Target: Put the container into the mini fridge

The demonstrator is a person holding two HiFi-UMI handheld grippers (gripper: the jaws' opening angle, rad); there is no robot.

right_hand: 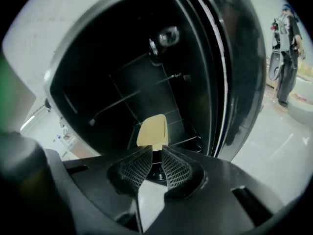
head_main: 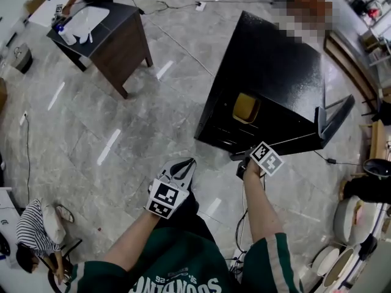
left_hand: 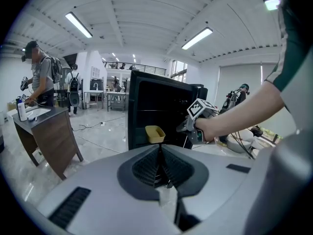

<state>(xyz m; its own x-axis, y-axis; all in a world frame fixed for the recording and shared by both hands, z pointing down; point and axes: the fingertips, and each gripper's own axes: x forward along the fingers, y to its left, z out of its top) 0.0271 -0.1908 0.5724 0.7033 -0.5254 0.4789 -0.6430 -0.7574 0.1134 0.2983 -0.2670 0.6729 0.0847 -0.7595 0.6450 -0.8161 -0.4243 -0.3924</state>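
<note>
Far left, a dark table [head_main: 116, 32] with a person bent over it. A seated person [head_main: 33, 231] is low at the left edge. Between them and the fridge is a wide stretch of grey tile floor [head_main: 110, 121] with room to move; a thin cable [head_main: 27, 145] runs along the left side.

Left gripper [head_main: 181, 171] is held over the floor, short of the fridge's near corner. Its tongs are pressed together with nothing in them.

The black mini fridge [head_main: 275, 72] stands right of centre with its front open. The yellow container [head_main: 246, 107] sits inside on a wire shelf [right_hand: 181, 124], back from the front edge, upright, and looks empty.

Right gripper [head_main: 243, 159] is at the fridge's front lower edge, pointed in at the container but apart from it. Its tongs are only narrowly parted and hold nothing.

The fridge door [head_main: 335, 118] is swung out to the right.
</note>
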